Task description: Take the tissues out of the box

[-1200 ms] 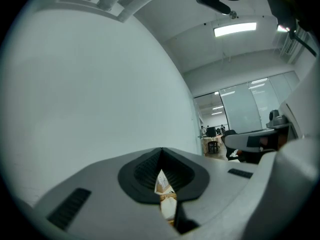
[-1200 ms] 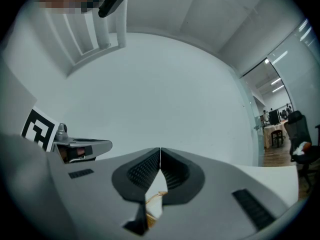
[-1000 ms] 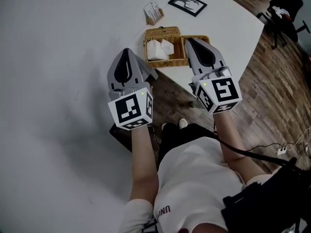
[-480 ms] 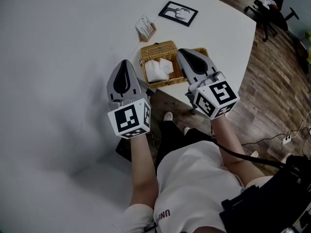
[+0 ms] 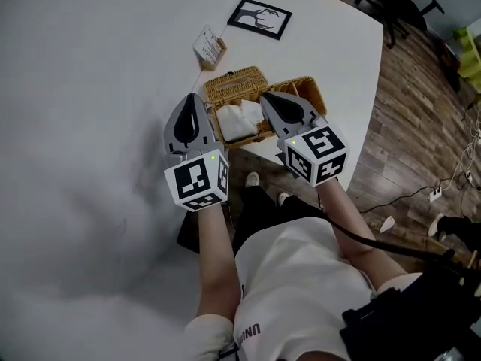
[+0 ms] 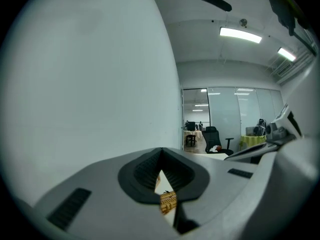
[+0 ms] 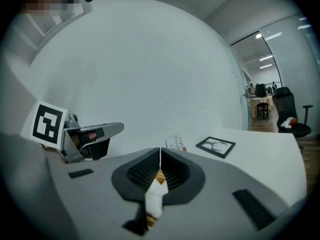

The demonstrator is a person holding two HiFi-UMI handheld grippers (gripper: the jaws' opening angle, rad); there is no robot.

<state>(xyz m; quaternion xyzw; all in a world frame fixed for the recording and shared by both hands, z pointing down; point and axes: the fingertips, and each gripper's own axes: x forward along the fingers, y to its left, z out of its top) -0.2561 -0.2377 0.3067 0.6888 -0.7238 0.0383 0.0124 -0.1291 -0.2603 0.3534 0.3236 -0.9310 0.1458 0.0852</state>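
Head view: left tool (image 5: 191,100) and right tool (image 5: 269,99), jaws together, empty, at 9 and 3 o'clock of tissues (image 5: 237,121) in box (image 5: 233,85).

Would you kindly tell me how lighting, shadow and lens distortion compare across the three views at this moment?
Head view: soft, even light on the white table, a faint grey shadow beside the left gripper, everything sharp. Left gripper view: heavy fisheye, dark corners, a ceiling light glaring. Right gripper view: the same fisheye bends the table's edge; the framed picture is crisp.
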